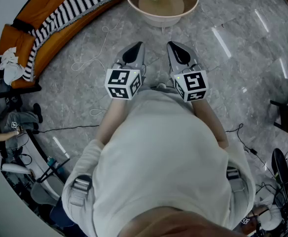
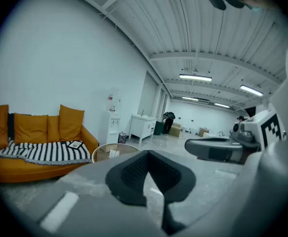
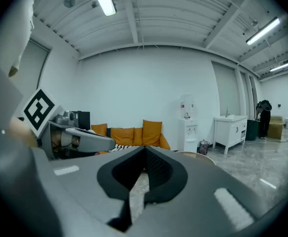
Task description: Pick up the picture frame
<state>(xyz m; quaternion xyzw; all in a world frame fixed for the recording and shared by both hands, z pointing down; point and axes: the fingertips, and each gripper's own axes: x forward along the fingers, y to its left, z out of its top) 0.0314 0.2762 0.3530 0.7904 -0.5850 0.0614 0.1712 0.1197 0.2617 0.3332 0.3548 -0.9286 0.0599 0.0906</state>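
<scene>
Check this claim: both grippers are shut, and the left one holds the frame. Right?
No. Both are shut, but the left gripper holds nothing; in the left gripper view the frame lies on the sofa.

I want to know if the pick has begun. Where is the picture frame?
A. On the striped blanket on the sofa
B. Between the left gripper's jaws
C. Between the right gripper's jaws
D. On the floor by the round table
A: the picture frame lies on the striped blanket on the orange sofa, well away from the left gripper and the right gripper, which are both shut and empty.
</scene>
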